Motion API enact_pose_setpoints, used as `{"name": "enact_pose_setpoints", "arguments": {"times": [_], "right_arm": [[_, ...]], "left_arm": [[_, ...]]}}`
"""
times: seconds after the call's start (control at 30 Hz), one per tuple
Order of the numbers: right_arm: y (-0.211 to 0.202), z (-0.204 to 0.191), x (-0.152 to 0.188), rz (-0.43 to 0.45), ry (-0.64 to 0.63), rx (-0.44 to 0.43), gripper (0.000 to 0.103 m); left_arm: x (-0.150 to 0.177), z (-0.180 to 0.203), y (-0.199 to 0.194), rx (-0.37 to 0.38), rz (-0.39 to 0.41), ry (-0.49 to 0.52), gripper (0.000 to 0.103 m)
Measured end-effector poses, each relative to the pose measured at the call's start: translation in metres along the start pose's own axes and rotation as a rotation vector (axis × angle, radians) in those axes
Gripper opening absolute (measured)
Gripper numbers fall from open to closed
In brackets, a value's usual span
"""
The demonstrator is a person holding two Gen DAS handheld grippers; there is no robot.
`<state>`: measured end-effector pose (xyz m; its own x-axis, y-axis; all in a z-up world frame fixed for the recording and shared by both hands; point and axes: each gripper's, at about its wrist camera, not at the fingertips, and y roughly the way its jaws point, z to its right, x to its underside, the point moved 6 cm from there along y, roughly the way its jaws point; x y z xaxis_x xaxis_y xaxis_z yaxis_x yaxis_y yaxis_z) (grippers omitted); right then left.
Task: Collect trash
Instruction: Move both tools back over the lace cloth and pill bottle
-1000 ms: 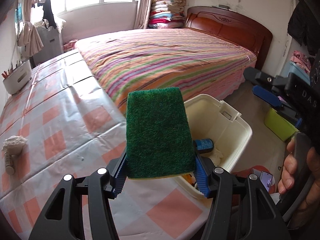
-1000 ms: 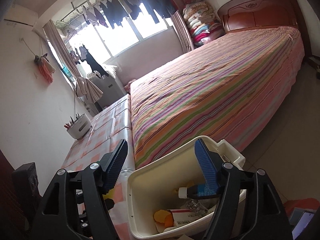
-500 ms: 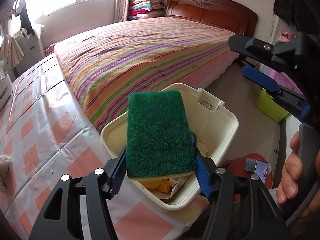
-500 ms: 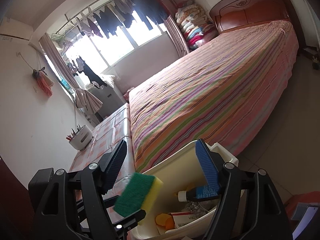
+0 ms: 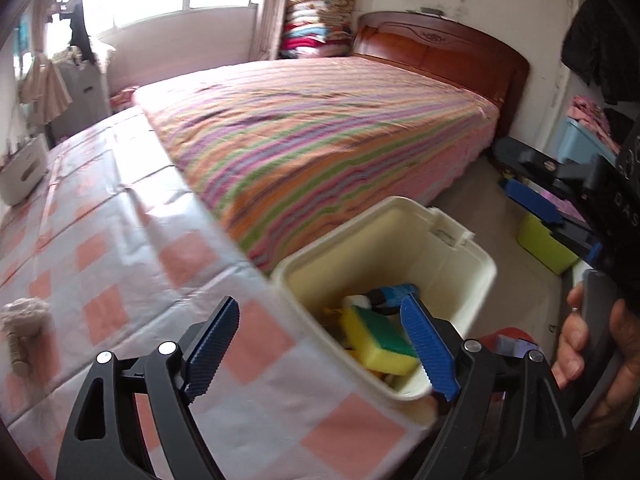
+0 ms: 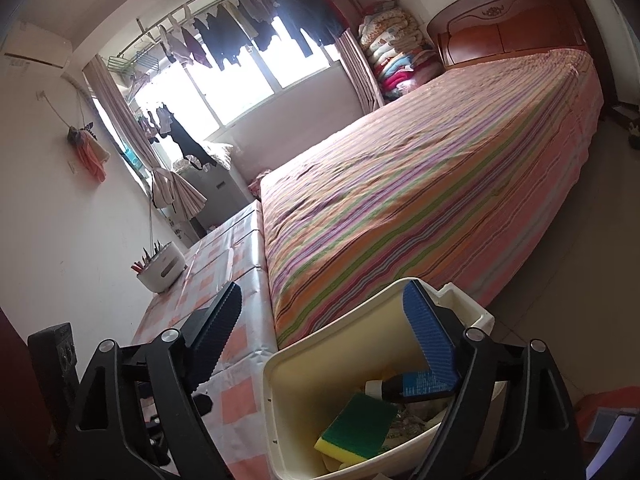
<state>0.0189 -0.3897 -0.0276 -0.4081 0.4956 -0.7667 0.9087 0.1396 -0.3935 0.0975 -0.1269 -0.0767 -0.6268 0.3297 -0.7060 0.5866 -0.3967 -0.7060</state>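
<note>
The green-and-yellow sponge (image 5: 376, 344) lies inside the cream bin (image 5: 482, 268), beside a blue-labelled bottle (image 5: 394, 294) and other scraps. My left gripper (image 5: 320, 316) hangs over the bin's near rim and the table edge. Its jaws are opening and nothing is between them. In the right wrist view the sponge (image 6: 360, 424) and bottle (image 6: 404, 386) sit low in the bin (image 6: 272, 372). My right gripper (image 6: 322, 300) hovers just above the bin's opening, its jaws opening too and empty. A crumpled pale wad (image 5: 24, 310) lies on the checked table (image 5: 120, 260) at far left.
A bed with a striped cover (image 5: 320, 140) runs along the table's far side. A white pen holder (image 6: 162, 268) stands at the table's back. On the floor are a lime-green box (image 5: 544, 248) and a phone (image 5: 516, 346). A person's hand (image 5: 580, 340) grips the right tool.
The sponge has left the left gripper's jaws and now lies in the bin. The left jaws have spread wide. The right jaws have widened a little.
</note>
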Motion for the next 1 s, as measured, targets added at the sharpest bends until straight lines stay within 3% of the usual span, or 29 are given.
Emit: {"name": "enact_pose_setpoints", "arguments": {"times": [0.17, 0.3, 0.37, 0.47, 0.6, 0.73, 1.0], "right_arm": [[0.016, -0.021, 0.008, -0.026, -0.031, -0.003, 0.096], [0.035, -0.043, 0.021, -0.066, -0.067, -0.008, 0.096], [0.044, -0.056, 0.03, -0.095, -0.086, -0.026, 0.096], [0.056, -0.079, 0.042, -0.122, -0.138, -0.027, 0.096], [0.062, -0.113, 0.05, -0.121, -0.219, -0.037, 0.096], [0.067, -0.141, 0.059, -0.12, -0.287, -0.048, 0.096], [0.08, -0.171, 0.084, -0.156, -0.341, -0.085, 0.096]], "left_arm": [[0.006, -0.057, -0.013, -0.082, 0.019, -0.127, 0.083], [0.008, -0.096, -0.03, -0.129, 0.103, -0.211, 0.095], [0.01, -0.109, -0.039, -0.155, 0.139, -0.21, 0.095], [0.016, -0.123, -0.05, -0.126, 0.163, -0.218, 0.095], [0.023, -0.145, -0.054, -0.07, 0.138, -0.3, 0.095], [0.032, -0.166, -0.063, -0.062, 0.125, -0.37, 0.095], [0.048, -0.21, -0.093, -0.211, 0.158, -0.421, 0.095]]}}
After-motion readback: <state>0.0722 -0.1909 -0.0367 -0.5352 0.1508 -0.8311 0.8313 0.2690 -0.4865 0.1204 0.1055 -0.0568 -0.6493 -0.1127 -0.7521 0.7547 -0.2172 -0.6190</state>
